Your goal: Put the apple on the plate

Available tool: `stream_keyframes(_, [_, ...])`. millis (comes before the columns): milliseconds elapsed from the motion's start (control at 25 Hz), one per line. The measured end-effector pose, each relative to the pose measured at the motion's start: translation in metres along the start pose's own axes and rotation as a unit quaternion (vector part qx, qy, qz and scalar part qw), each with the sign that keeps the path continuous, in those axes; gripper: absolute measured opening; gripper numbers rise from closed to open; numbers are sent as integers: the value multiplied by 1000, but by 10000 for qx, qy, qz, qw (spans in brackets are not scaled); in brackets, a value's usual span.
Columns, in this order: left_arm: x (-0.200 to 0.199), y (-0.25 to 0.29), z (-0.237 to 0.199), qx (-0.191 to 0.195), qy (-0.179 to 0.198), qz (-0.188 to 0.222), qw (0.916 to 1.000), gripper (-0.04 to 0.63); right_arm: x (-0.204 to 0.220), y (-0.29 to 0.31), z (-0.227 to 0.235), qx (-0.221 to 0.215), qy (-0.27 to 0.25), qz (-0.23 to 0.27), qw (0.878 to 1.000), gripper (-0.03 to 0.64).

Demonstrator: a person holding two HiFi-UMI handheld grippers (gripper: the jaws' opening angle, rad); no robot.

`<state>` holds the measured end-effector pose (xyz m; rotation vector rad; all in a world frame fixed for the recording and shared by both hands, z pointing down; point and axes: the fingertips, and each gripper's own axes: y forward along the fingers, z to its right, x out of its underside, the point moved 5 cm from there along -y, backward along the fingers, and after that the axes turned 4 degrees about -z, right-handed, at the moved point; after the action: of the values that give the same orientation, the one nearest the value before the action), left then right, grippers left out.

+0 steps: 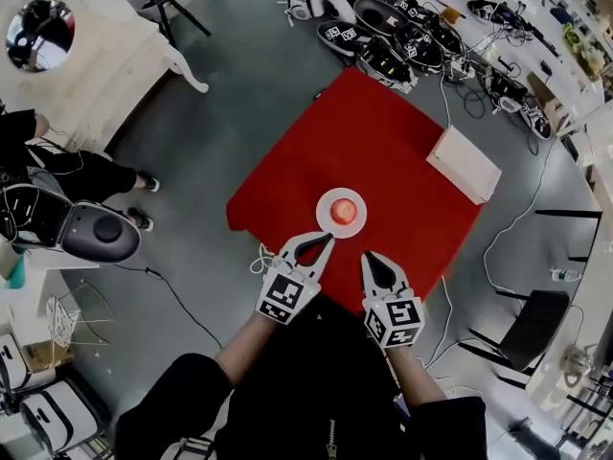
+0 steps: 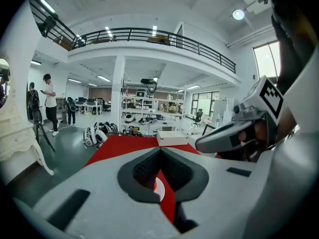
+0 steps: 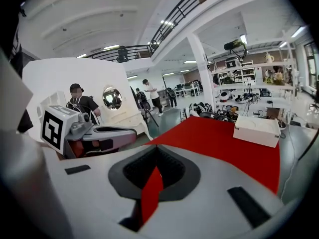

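Observation:
A red apple (image 1: pixel 342 210) lies on a small white plate (image 1: pixel 325 202) near the front edge of the red table (image 1: pixel 383 132). My left gripper (image 1: pixel 329 237) hovers just short of the plate, its jaws shut with nothing between them. To its right, my right gripper (image 1: pixel 365 255) is over the table's front edge, its jaws also together and empty. In the left gripper view a white sliver of the plate (image 2: pixel 158 185) shows below the closed left gripper (image 2: pixel 160 151). The right gripper view shows only red cloth past the closed right gripper (image 3: pixel 157 151).
A white box (image 1: pixel 464 164) sits at the table's right edge. Headsets and cables (image 1: pixel 383 27) are heaped on the floor beyond the table. A black chair (image 1: pixel 532 324) stands at the right. At the left are a person (image 1: pixel 57 175) and a white cabinet with a mirror (image 1: pixel 38 34).

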<state>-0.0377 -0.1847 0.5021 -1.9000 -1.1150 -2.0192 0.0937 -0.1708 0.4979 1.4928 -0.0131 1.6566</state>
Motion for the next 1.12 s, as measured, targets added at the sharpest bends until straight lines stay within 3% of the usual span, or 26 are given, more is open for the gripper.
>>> stream_keyframes(200, [-13, -16, 1, -48, 2, 122, 9999, 6, -5, 4, -8, -87, -126, 47, 9999, 11])
stream_keyframes(1120, [-2, -16, 3, -27, -21, -60, 10000, 6, 3, 7, -12, -288, -273, -268, 9989, 11])
